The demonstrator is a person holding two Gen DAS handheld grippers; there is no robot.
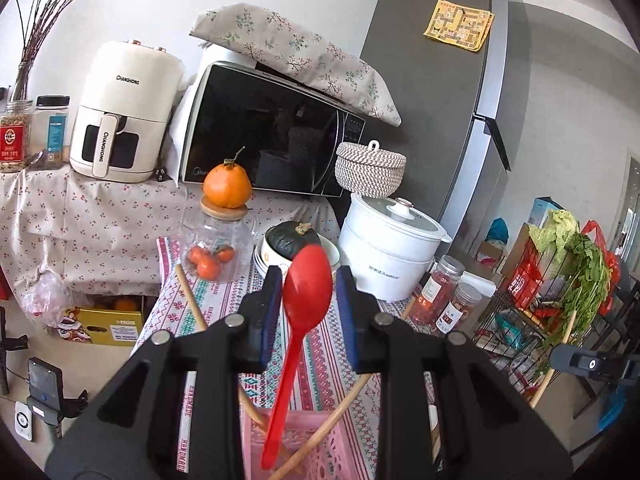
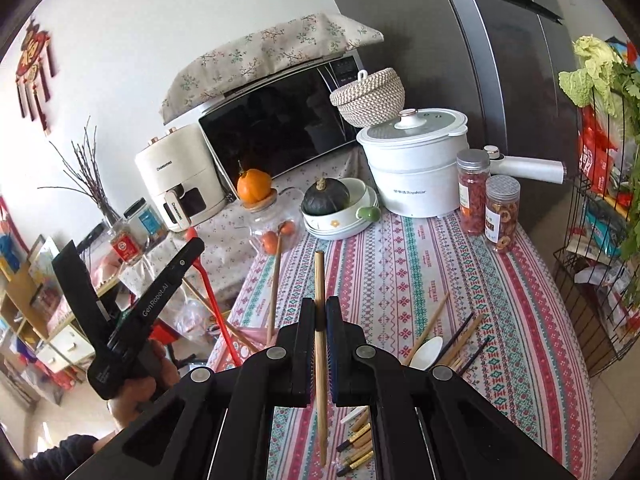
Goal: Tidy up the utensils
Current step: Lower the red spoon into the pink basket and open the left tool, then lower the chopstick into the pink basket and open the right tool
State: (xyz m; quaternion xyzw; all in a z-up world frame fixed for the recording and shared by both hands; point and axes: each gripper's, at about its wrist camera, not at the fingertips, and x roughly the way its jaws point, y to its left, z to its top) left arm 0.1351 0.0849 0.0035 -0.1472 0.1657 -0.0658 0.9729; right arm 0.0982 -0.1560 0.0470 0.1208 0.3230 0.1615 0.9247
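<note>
over the pink basket (image 1: 316, 452) at the patterned table's edge, your left gripper (image 1: 306, 280) hangs spread around the red spoon (image 1: 306, 300) already standing inside, your right gripper (image 2: 320, 312) pinching one wooden chopstick (image 2: 320, 360), with chopsticks (image 2: 456, 344) and a white spoon (image 2: 426, 354) still unsorted.

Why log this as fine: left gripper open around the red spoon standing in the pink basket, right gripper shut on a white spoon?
One slip: the right gripper is shut on a wooden chopstick, as the right wrist view shows. The white spoon lies on the table.
</note>
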